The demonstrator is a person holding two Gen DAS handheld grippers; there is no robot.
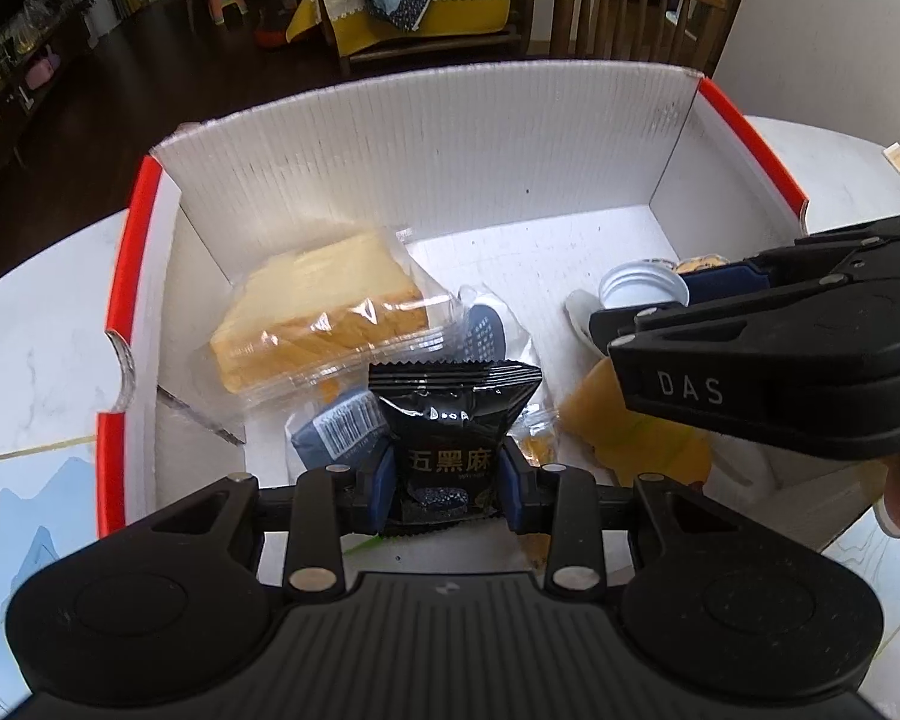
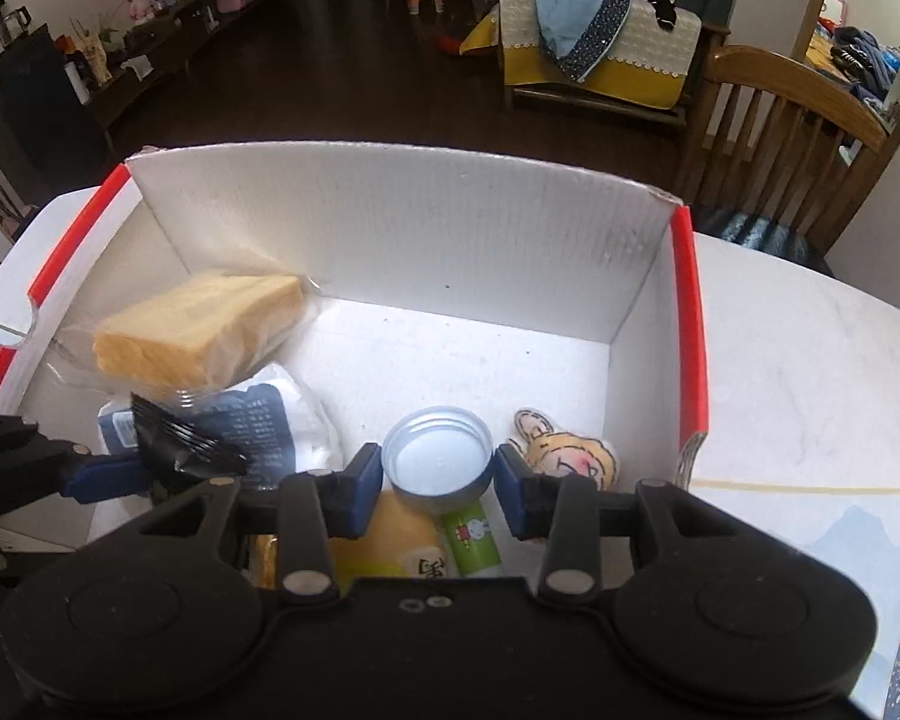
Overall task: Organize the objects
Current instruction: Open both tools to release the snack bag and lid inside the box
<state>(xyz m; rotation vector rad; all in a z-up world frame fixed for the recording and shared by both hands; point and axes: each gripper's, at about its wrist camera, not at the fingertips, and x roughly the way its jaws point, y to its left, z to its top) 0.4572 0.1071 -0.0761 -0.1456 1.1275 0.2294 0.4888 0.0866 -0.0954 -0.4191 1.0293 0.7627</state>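
Downward and forward, both grippers tilt steeply into a white cardboard box [image 1: 438, 138] with red edges that sits on a pale table [image 2: 810, 360]. The left gripper [image 1: 450, 480] has its blue pads pressed on the sides of a small black snack packet [image 1: 450, 420], which stands upright between them above the near left part of the box floor. Just beyond it lies a wrapped block of sliced bread [image 1: 324, 318] against the left wall, with a clear bag holding a dark blue packet [image 1: 480, 330] beside it. The right gripper [image 2: 438, 480] reaches in from the right side and is closed narrowly on a round metal lid [image 2: 435, 456], held with its hollow side facing the camera, low over the near right part of the box. Beneath the lid lie a yellow packet [image 2: 384, 540] and a small green tube [image 2: 474, 540], and a flat cartoon-figure piece [image 2: 576, 456] rests on the floor just to the right. A wooden chair [image 2: 780, 138] stands behind the table.
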